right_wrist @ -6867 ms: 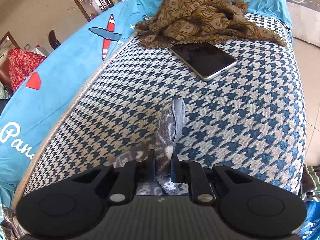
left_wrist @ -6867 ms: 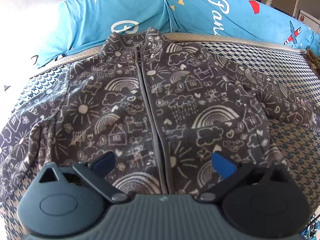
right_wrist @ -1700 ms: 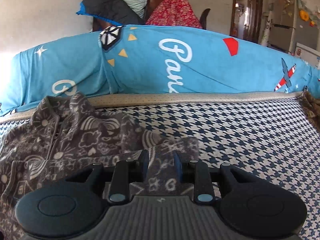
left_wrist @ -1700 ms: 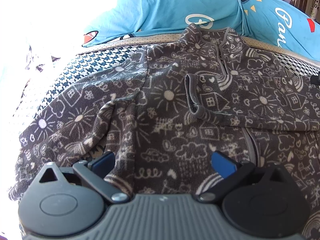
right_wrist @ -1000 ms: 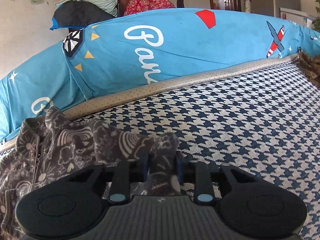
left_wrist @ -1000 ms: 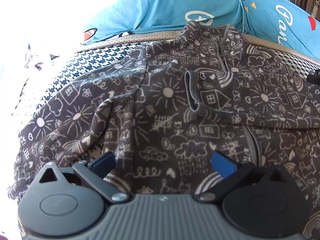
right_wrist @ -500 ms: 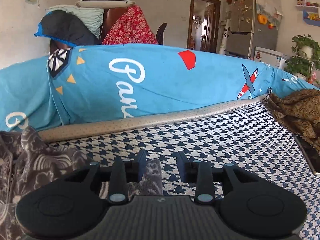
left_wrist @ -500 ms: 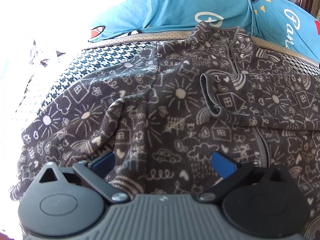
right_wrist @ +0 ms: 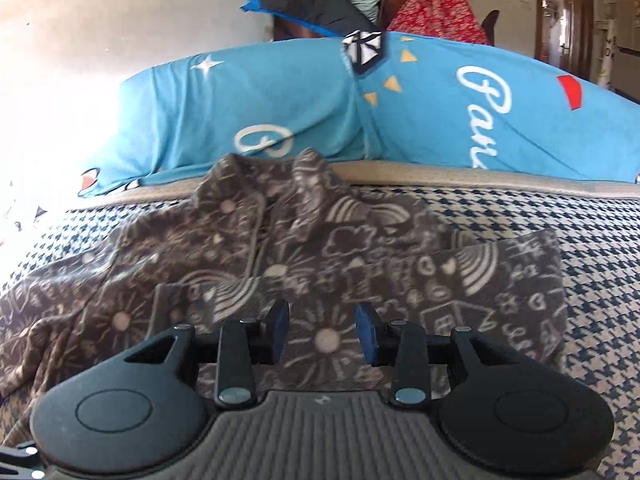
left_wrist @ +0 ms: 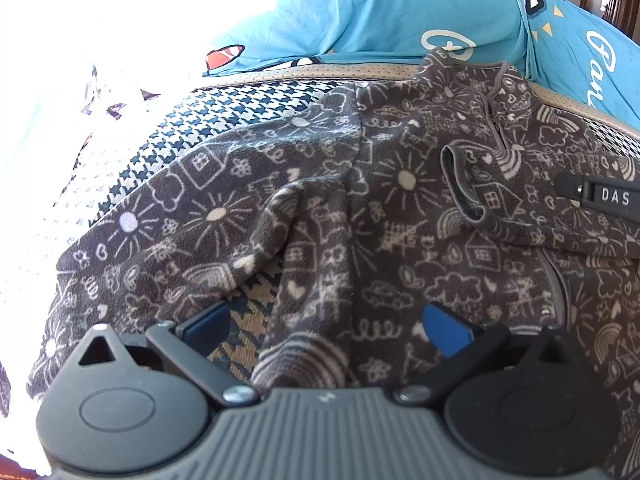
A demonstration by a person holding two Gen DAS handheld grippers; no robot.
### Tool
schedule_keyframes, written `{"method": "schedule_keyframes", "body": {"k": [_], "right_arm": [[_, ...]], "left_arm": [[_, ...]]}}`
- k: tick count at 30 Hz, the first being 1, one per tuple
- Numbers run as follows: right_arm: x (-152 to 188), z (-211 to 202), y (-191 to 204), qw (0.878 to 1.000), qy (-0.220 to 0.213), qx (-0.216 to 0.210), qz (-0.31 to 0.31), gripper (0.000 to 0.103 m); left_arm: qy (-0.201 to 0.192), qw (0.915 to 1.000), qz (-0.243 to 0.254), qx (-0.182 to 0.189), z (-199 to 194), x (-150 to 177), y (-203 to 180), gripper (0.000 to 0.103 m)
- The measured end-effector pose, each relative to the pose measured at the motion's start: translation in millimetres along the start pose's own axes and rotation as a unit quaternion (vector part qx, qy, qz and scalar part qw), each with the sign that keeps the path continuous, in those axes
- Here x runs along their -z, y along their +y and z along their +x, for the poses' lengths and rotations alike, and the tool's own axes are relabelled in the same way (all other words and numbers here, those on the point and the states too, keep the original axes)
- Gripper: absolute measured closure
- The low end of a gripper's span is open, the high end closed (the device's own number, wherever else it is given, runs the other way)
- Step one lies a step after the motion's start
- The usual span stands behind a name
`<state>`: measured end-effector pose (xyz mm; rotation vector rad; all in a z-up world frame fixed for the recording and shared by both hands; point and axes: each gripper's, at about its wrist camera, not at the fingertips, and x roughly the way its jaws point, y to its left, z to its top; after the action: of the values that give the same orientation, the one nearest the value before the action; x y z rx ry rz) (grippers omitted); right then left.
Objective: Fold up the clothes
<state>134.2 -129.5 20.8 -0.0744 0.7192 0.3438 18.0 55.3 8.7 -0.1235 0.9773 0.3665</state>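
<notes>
A grey fleece jacket (left_wrist: 400, 216) with white doodles lies flat on a houndstooth cover (left_wrist: 240, 112), its collar toward a blue cushion (left_wrist: 380, 12). Left of the jacket's zip, one sleeve (left_wrist: 168, 240) stretches outward; the left hand-held gripper (left_wrist: 326, 326) hovers above the hem beside it, jaws spread wide, holding nothing. Right of the zip, the other sleeve (right_wrist: 460, 280) is folded across the chest, its cuff (left_wrist: 464, 188) just past the zip. The right hand-held gripper (right_wrist: 322, 332) sits over that folded sleeve, jaws parted and empty.
</notes>
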Motion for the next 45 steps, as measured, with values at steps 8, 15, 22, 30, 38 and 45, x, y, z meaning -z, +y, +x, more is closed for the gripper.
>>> {"method": "schedule_keyframes", "body": {"k": [8,15,22,30,38,45], "right_arm": [[29,-22,58,0.997,-0.006,-0.052,-0.048,0.067],[69,-38,85,0.996,0.014,-0.071,-0.044,0.066],[100,-61,113,0.994,0.013,-0.091,-0.065,0.065],[111,-75,145,0.990,0.017,-0.107,-0.094,0.064],[115,-85,181,0.979,0.003,-0.136,-0.152,0.064],[109,-85,217,0.963,0.000,-0.177,-0.204,0.064]], "left_arm": [[-0.008,0.9998,-0.012,-0.011,-8,14,29,0.002],[-0.007,0.9992,-0.031,-0.025,-16,34,61,0.005],[-0.004,0.9971,-0.069,-0.033,-28,59,91,0.006],[0.004,0.9928,-0.109,-0.050,-37,86,119,0.005],[0.024,0.9883,-0.138,-0.060,-42,114,135,0.002],[0.026,0.9833,-0.165,-0.072,-48,132,155,0.000]]}}
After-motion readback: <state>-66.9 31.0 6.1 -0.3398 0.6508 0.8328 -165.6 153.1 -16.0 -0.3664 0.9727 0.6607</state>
